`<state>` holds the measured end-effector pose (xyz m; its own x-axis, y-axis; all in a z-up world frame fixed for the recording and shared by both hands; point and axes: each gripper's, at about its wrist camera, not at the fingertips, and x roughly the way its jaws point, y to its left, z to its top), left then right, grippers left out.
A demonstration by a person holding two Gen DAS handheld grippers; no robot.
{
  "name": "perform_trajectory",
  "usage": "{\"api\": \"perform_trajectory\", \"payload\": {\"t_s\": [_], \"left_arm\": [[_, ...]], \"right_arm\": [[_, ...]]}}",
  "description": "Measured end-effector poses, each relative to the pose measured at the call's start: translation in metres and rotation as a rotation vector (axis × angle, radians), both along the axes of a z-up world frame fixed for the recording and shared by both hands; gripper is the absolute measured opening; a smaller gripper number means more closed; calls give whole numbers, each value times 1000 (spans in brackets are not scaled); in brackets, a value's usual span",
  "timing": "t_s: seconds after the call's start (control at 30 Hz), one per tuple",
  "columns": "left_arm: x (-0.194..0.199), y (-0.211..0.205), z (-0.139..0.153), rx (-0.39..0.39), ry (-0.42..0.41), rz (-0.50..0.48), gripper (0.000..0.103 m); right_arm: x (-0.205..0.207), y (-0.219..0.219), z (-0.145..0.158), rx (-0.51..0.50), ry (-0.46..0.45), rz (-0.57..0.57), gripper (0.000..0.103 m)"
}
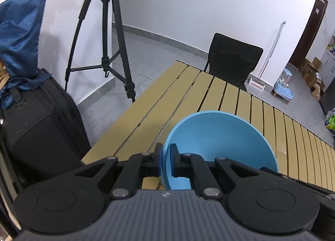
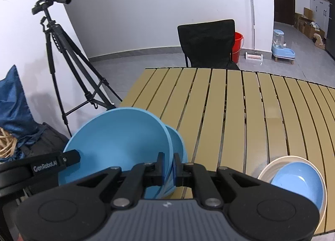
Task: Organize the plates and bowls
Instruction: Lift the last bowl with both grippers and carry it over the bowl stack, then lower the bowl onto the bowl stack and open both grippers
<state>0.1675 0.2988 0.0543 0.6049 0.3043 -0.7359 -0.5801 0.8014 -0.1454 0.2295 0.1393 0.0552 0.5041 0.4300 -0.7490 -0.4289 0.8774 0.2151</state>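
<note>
The large blue bowl (image 2: 117,142) hangs tilted over the near-left corner of the slatted surface (image 2: 240,104), its opening facing the cameras and its rim running from about 11 to 5 o'clock in the left wrist view. The left gripper (image 1: 166,155) is clamped on its left rim; the right gripper (image 2: 169,164) pinches the rim on the opposite side. A smaller blue bowl (image 2: 178,142) shows just behind the large one, at about 3 o'clock. At 4 o'clock, well apart, a blue dish (image 2: 299,182) lies in a cream plate (image 2: 270,167). A black chair (image 2: 207,42) stands at 12 o'clock, a tripod (image 2: 62,52) at 10.
</note>
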Motion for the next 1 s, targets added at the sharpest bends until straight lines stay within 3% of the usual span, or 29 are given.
{"api": "perform_trajectory", "payload": {"t_s": [0.27,0.53,0.87,0.93,1.0], "left_arm": [[30,13,-33,12,23,-17,8],[46,14,-64,37,62,-39,8],[49,7,-73,80,80,-44,9],[48,6,-71,80,73,-37,10],[45,8,-67,72,62,-28,22]], "right_arm": [[26,17,-25,-31,-9,-1,7],[34,37,-49,-131,-78,60,8],[41,38,-62,-152,-72,76,11],[42,36,-62,-135,-62,78,12],[42,31,-60,-116,-52,73,15]]}}
